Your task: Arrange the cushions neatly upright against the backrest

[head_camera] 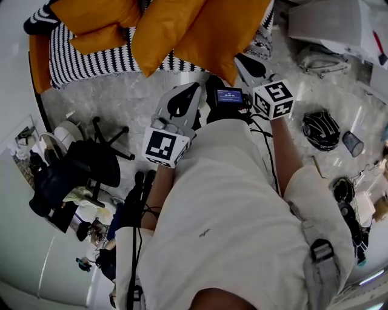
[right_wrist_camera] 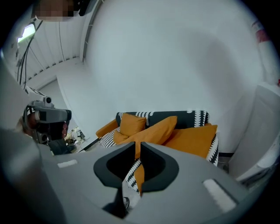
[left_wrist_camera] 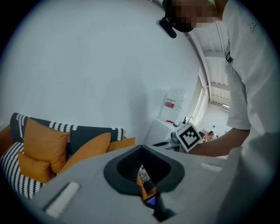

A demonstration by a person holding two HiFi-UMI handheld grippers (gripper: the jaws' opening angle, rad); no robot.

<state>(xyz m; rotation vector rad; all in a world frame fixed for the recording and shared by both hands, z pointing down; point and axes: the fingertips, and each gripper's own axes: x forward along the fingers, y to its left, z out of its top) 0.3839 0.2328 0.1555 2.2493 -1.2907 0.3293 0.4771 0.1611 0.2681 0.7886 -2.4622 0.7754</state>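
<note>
At the foot of a striped sofa [head_camera: 91, 60] filling 12 o'clock in the head view, a person holds two tools short of four orange cushions [head_camera: 200, 18] that are yet to be straightened. The left hand-held gripper [head_camera: 193, 91] has its jaws pressed together on nothing. The right hand-held gripper [head_camera: 239, 59], at 1 o'clock, shows only a thin slit between its jaws, and they are empty too. Both are well apart from the seat.

An upright cushion [head_camera: 100, 15] stands at 11 o'clock with a small cushion [head_camera: 100, 39] slumped below it. A leaning cushion [head_camera: 163, 30] tips across 12 o'clock. A sagging cushion [head_camera: 221, 33] sprawls toward the seat's front edge at 1 o'clock, away from the dark backrest [right_wrist_camera: 175, 116].

The step in hand looks like the approach. To do it well, both pairs of jaws should spread wide before they arrive. One tool should pinch the leaning cushion by its top edge rather than its soft middle. The other should steady its lower edge, so it settles square against the backrest without toppling its upright neighbour.
</note>
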